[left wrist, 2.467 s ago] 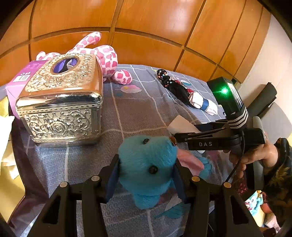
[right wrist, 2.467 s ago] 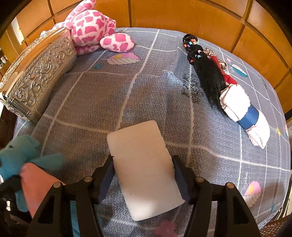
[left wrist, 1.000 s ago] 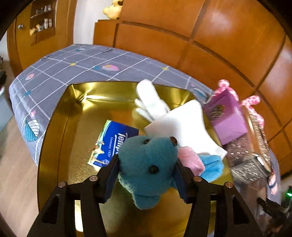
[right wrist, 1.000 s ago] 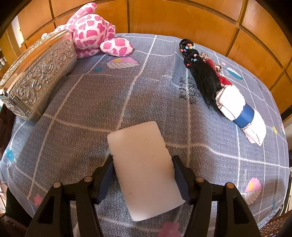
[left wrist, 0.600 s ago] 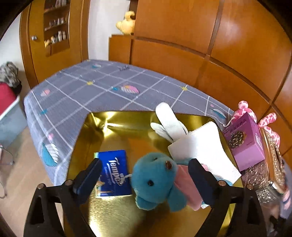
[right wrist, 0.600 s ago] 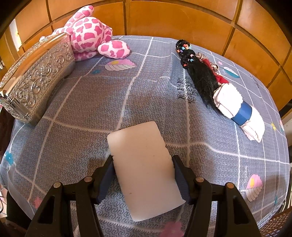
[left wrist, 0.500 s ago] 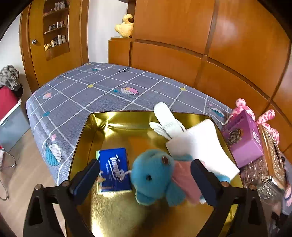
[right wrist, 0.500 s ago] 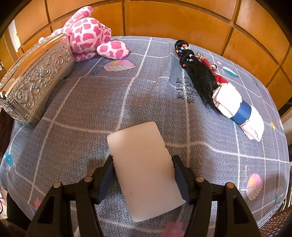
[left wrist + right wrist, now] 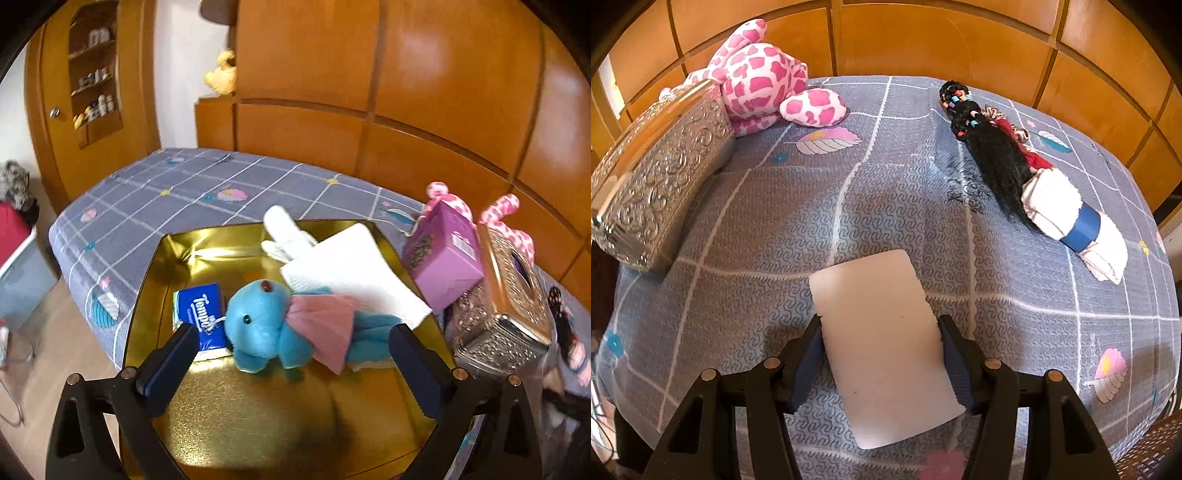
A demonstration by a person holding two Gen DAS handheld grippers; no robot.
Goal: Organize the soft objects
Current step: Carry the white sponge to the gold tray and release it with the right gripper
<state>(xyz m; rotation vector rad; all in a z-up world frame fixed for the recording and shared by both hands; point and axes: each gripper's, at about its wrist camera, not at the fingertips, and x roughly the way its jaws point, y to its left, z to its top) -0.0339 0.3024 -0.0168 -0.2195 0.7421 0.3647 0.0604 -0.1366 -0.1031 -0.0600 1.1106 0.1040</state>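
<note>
A blue plush toy in a pink dress [image 9: 280, 325] lies on its side in the gold tray [image 9: 258, 424], beside a blue Tempo tissue pack [image 9: 201, 314], a white towel [image 9: 351, 269] and a white glove [image 9: 284, 229]. My left gripper [image 9: 291, 354] is open and empty, just above and behind the toy. My right gripper [image 9: 879, 354] is shut on a white pad [image 9: 882, 343], held above the grey bedspread [image 9: 757, 258]. A pink spotted plush [image 9: 761, 88] lies at the far left and a black-haired doll [image 9: 997, 158] at the right.
An ornate silver tissue box [image 9: 509, 306] and a purple carton [image 9: 443, 258] stand right of the tray; the silver box also shows in the right wrist view [image 9: 653, 170]. A white roll with a blue band [image 9: 1075, 225] lies by the doll. Wood panelling stands behind the bed.
My left gripper carried the blue plush from the bedspread over to the gold tray, opened, and let it drop onto its side; it has since drawn back slightly. The right gripper has stayed still.
</note>
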